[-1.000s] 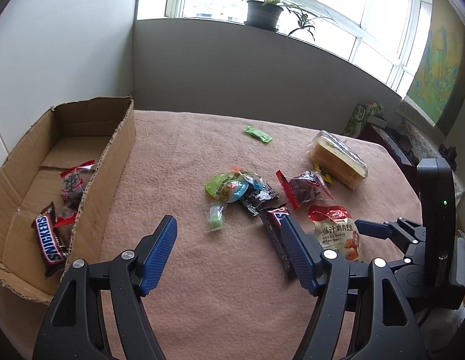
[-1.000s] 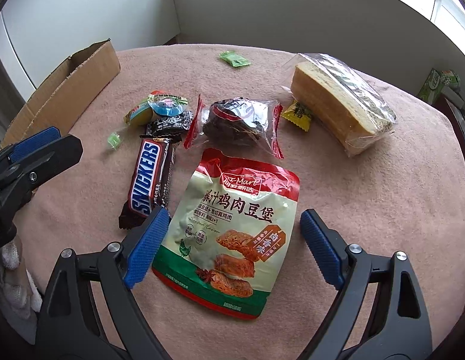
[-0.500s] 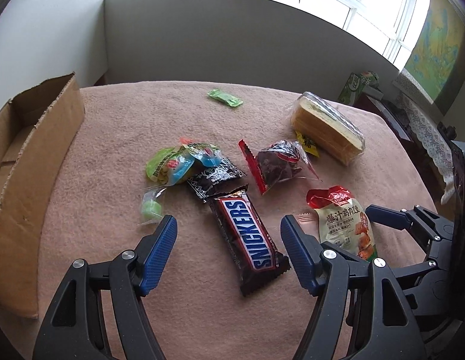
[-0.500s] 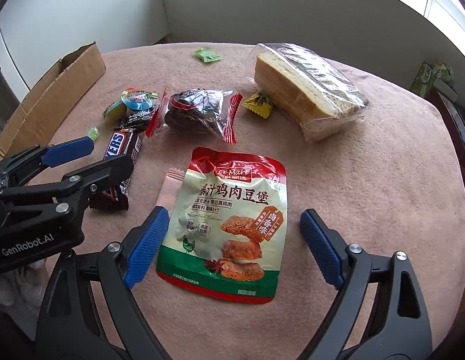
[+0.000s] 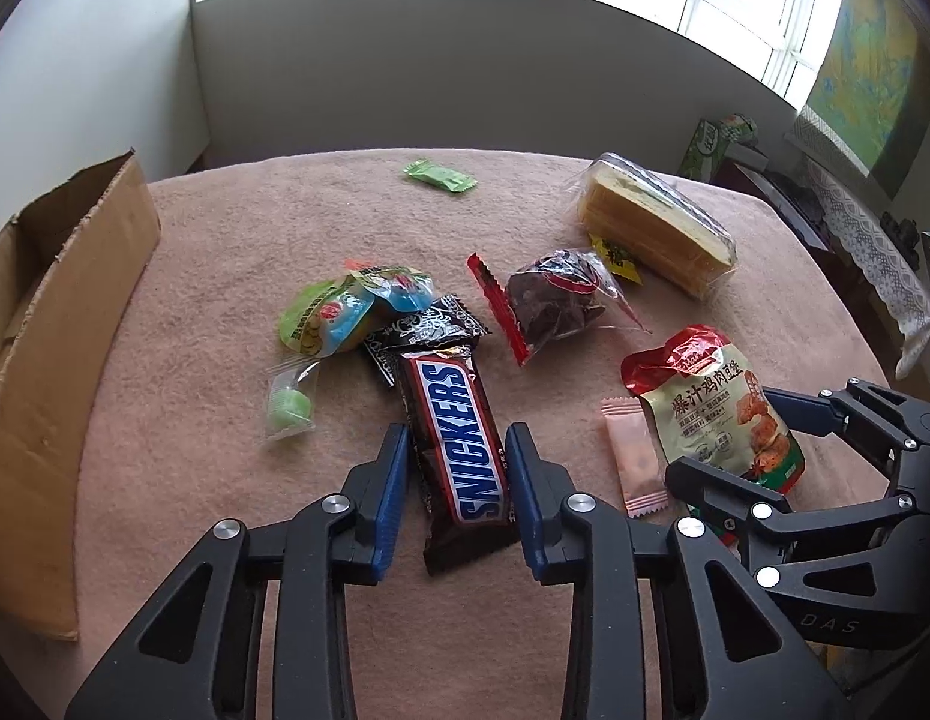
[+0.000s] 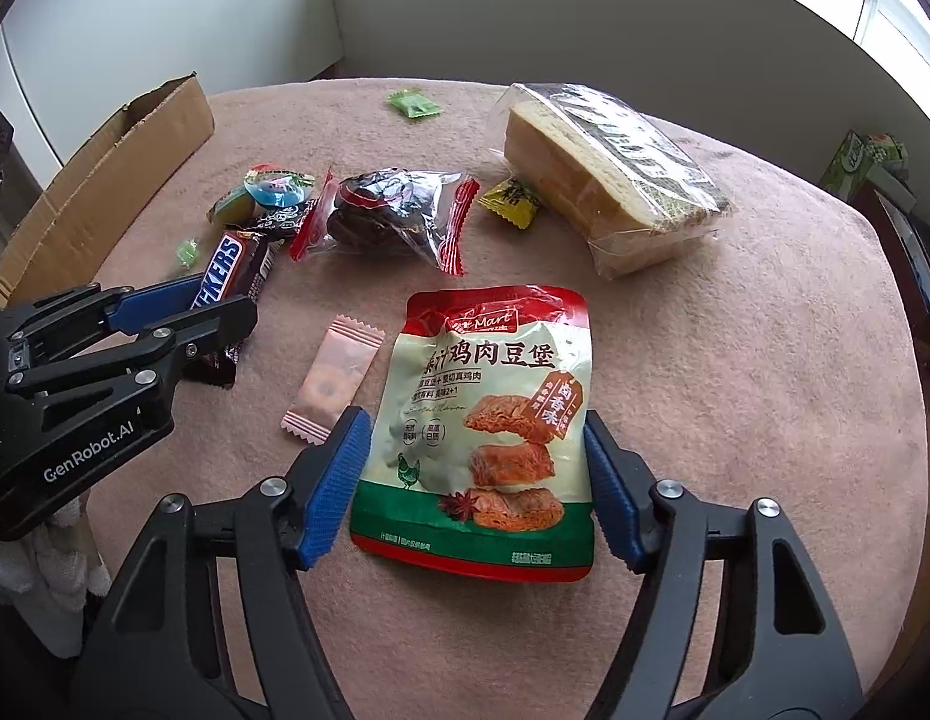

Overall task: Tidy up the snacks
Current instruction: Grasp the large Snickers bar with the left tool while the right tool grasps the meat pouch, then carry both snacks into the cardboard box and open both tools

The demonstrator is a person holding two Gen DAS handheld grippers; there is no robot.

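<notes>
- Pointing steeply down at the bench (image 5: 237, 228), left gripper (image 5: 456, 474) straddling the lower half of the Snickers bar (image 5: 459, 450), jaws closing, blue pads right at the wrapper's edges; full clamping not clear.
- Angling down likewise, right gripper (image 6: 474, 480) bracketing the chicken snack pouch (image 6: 495, 420), jaws closing, pads touching its side edges.
- Reading "SNICKERS" in white and blue on the bar, "Mart" and Chinese characters on the red-green pouch, "GenRobot.AI" on the left gripper's body in the right wrist view.
- Lying just beside the pouch: pink biscuit packet (image 6: 333, 387).
- Resting farther back: dark cake packet (image 5: 555, 303), wrapped bread slices (image 6: 609, 174), green candy (image 5: 440, 176).
- Standing at the left edge: cardboard box (image 5: 63, 312), on a pink cloth under a bright window.
</notes>
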